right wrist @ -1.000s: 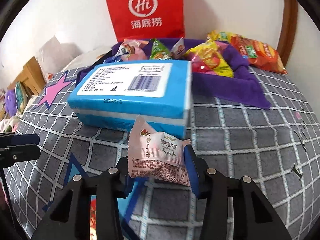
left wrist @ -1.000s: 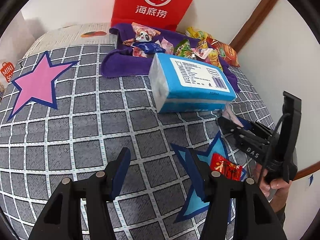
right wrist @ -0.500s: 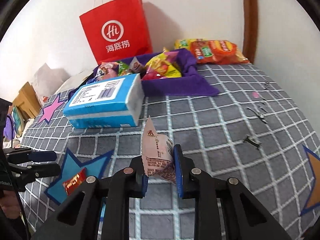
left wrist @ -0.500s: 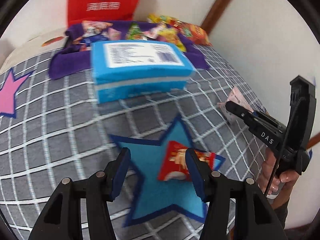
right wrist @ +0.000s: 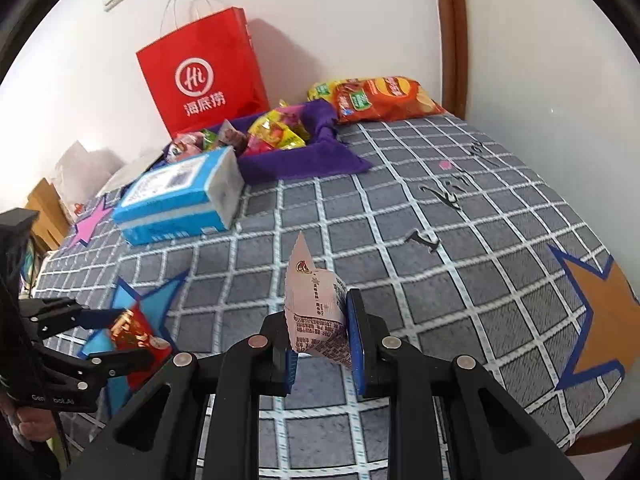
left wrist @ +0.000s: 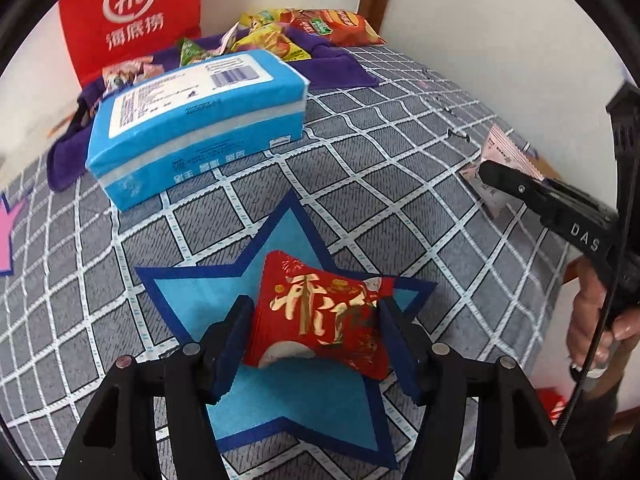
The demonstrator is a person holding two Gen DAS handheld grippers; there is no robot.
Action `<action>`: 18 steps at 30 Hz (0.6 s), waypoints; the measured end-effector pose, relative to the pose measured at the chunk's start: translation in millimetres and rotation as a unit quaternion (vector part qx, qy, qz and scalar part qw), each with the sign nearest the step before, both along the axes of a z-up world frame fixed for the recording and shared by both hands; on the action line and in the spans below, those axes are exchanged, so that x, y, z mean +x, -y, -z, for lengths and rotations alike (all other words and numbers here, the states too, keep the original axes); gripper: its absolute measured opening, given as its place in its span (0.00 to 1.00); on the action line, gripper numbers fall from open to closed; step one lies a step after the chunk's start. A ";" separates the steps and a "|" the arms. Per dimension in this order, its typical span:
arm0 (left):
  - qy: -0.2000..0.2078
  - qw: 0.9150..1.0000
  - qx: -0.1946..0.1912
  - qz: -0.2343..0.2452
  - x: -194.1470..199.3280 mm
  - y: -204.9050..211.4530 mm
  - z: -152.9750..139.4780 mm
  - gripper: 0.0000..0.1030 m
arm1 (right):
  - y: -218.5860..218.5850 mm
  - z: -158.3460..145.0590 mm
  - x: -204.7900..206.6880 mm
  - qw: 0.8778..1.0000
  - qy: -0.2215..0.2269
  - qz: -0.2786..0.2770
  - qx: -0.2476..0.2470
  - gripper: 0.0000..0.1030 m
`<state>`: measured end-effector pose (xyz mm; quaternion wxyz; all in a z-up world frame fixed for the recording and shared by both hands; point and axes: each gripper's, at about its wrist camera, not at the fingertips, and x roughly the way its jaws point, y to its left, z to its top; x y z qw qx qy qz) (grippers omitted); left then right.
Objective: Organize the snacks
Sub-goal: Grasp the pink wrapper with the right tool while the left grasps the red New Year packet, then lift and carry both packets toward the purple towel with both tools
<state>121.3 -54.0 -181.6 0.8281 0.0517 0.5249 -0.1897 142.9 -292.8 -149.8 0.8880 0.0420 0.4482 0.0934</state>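
Left wrist view: the left gripper (left wrist: 316,336) straddles a red foil snack packet with gold lettering (left wrist: 320,316) on the near blue star, fingers beside it, grip not yet certain. The right gripper (right wrist: 320,344) pinches a pale pink snack sachet (right wrist: 316,312). Next, probably: squeeze, lift, carry both to the far purple cloth tray (right wrist: 296,164).

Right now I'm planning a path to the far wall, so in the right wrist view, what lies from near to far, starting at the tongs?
Right tongs shut on the pink snack packet → blue tissue pack → purple cloth with snacks → red paper bag against the wall.
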 end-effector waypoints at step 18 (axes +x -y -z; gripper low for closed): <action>0.041 0.999 -0.009 -0.031 2.0 -9.0 -20.3 0.33 | 2.5 -16.2 3.0 0.999 0.008 -0.007 0.036 0.20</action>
